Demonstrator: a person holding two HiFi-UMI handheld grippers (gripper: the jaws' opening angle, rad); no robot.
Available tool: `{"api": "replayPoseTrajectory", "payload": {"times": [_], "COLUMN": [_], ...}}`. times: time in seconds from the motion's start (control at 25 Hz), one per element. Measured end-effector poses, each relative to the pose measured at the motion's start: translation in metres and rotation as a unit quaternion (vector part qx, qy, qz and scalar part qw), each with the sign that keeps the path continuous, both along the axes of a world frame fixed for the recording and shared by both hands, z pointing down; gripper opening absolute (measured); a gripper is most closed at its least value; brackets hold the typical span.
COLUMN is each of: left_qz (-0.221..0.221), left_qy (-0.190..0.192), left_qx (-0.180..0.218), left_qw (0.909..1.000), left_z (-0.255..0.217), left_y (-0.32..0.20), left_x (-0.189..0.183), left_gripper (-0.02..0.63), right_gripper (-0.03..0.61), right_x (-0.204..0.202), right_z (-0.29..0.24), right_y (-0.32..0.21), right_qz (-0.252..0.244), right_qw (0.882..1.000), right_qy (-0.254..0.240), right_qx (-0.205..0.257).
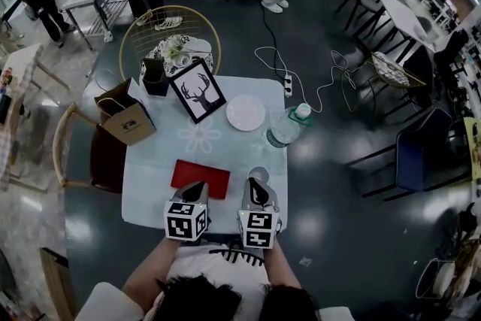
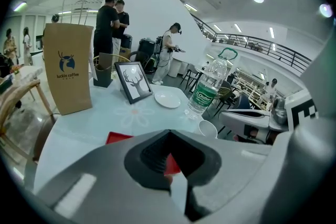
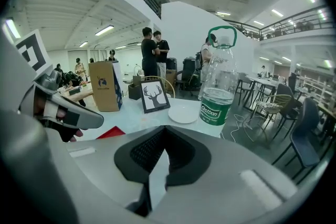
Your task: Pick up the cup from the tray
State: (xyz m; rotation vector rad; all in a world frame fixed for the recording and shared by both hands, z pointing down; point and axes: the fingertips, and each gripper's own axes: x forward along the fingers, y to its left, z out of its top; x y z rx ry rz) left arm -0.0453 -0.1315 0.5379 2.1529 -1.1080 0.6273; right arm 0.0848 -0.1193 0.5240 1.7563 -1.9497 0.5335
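Cup (image 1: 258, 174) just beside red tray (image 1: 200, 178), near front edge of table (image 1: 147, 184)

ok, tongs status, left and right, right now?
Left tongs: closed, holding nothing.
Right tongs: closed, holding nothing.

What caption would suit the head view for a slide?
Left tongs and right tongs, both shut, at the near edge of the table, with the white cup beside the red tray.
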Motion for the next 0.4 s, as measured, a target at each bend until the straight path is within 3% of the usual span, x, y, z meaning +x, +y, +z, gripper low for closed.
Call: {"api": "replayPoseTrajectory", "payload": {"times": [0.4], "left_qz": [0.000], "left_qy": [0.000], "left_qx": [-0.005], "left_qw": [1.0000], "left_z": [0.0013], "left_y": [0.0023], "left_x": [0.0055], "left_gripper": [0.000], "right_gripper": [0.025], "right_x": [0.0080], "right_z": [0.0031], "right_y": [0.0030], "right_qz": [0.005], "right_qw": [1.000], "right_qy": [0.001], "right_qx": [-0.008]}}
